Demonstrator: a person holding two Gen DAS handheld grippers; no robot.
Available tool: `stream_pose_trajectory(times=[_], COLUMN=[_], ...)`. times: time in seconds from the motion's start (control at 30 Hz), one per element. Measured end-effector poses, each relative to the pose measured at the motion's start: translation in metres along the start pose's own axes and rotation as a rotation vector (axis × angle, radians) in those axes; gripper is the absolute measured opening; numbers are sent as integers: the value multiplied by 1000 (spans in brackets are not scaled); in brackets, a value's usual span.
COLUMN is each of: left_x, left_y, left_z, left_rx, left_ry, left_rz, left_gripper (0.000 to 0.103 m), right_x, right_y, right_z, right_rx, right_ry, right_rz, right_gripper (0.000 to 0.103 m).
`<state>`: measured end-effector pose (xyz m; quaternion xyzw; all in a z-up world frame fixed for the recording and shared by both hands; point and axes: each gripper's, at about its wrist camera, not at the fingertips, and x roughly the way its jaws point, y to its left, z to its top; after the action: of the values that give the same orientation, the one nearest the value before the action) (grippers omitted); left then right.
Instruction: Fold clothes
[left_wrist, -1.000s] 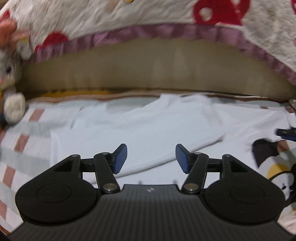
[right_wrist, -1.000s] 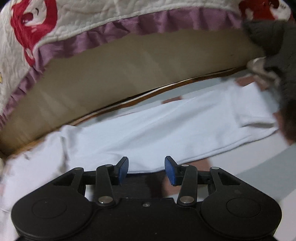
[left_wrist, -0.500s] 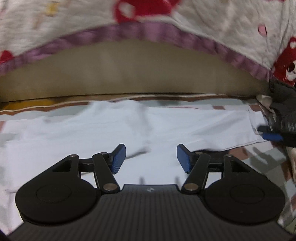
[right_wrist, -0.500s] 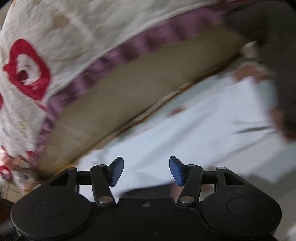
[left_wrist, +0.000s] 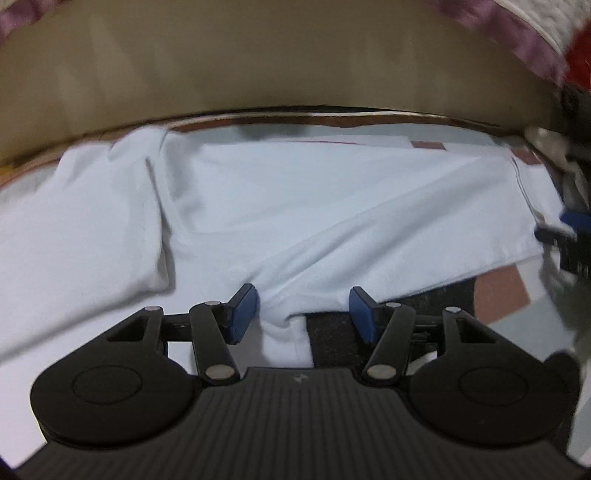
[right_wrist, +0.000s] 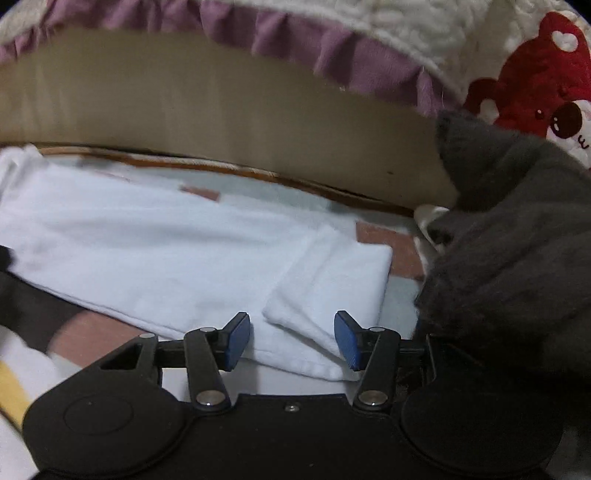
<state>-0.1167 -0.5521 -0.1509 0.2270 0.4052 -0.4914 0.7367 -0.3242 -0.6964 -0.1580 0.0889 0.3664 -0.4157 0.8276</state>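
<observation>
Although already doubled into a long band, lies still unfinished: white garment spread across the checked sheet, just in front of the tan board and below the quilt with the purple frill. Shows a sleeve or end flap turned back onto the band at its right end, and a looser bunched part at the left. Judged about midway, with the lengthwise fold made and the crosswise folds still to do. Left gripper: jaws apart and closing, straddling a small ridge of the near hem, pads not yet pressing. Right gripper: jaws apart and closing too, set over the near corner of the turned-back flap, cloth between them but ungripped. Beside the right end, a dark grey garment heaped, seemingly waiting its turn. Both views blurred, so finer creases unclear.
</observation>
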Motion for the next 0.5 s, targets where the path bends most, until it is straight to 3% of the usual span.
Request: stream_pose_trajectory(times=[0.07, 0.1, 0.13, 0.2, 0.33, 0.4, 0.5], left_x=[-1, -2, -2, -4, -18, -24, -30], left_y=[-1, -2, -3, -3, 14, 30, 66], left_z=[-1, -2, -3, -5, -1, 3, 7], left_rx=[-6, 1, 9, 18, -69, -160, -384], left_ry=[-12, -17, -22, -34, -101, -137, -165], left_rz=[-5, -9, -12, -23, -128, -252, -456], left_gripper=[57, 57, 57, 57, 57, 57, 57], right_x=[1, 1, 0, -5, -35, -52, -71], right_y=[-10, -16, -19, -16, -5, -4, -1], right_z=[-3, -4, -4, 0, 21, 35, 58], right_rx=[85, 133, 167, 179, 227, 302, 422], right_ry=[-3, -1, -3, -8, -81, -120, -172], right_rz=[18, 31, 42, 9, 107, 205, 402], right_gripper=[56, 48, 20, 16, 15, 15, 15])
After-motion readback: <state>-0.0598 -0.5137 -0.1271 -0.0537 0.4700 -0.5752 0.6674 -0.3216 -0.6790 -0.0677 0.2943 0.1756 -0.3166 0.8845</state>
